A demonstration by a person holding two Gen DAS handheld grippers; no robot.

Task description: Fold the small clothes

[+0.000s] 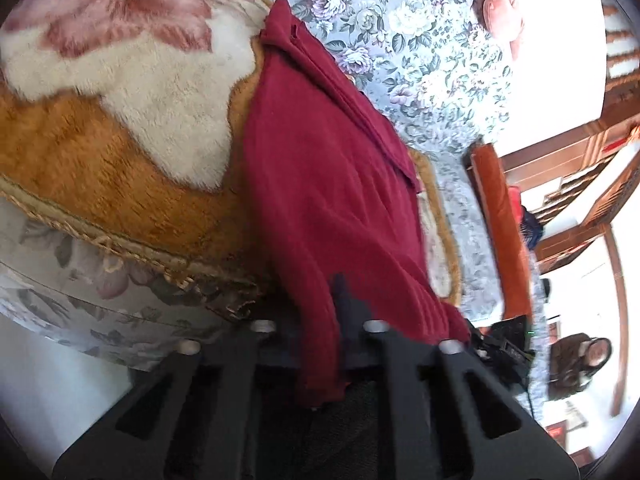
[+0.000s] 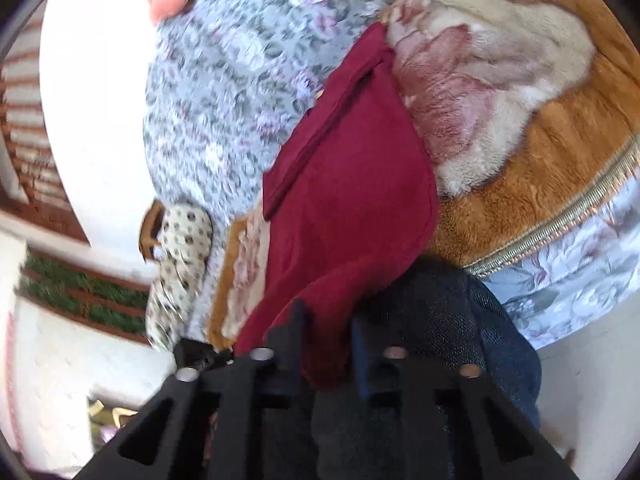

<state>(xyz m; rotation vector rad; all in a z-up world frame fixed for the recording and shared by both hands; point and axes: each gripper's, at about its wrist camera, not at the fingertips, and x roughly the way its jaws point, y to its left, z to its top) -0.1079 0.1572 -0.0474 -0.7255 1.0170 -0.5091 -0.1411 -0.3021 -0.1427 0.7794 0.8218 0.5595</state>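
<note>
A dark red small garment (image 1: pixel 328 184) lies stretched over an orange and cream plush blanket (image 1: pixel 120 140) on a floral sofa. My left gripper (image 1: pixel 324 320) is shut on the garment's near corner, with cloth draped over its black fingers. In the right wrist view the same red garment (image 2: pixel 352 200) runs away from me, and my right gripper (image 2: pixel 324 344) is shut on its other near corner. The garment's far edge is folded over into a band. Both near corners are lifted off the blanket.
The floral sofa back (image 1: pixel 420 40) rises behind the garment. A pink cushion (image 1: pixel 500 12) sits at the far end. A spotted cushion (image 2: pixel 180 248) lies at the sofa's side. The person's blue jeans (image 2: pixel 480 320) are close under my right gripper. Wooden furniture (image 1: pixel 508 240) stands beyond.
</note>
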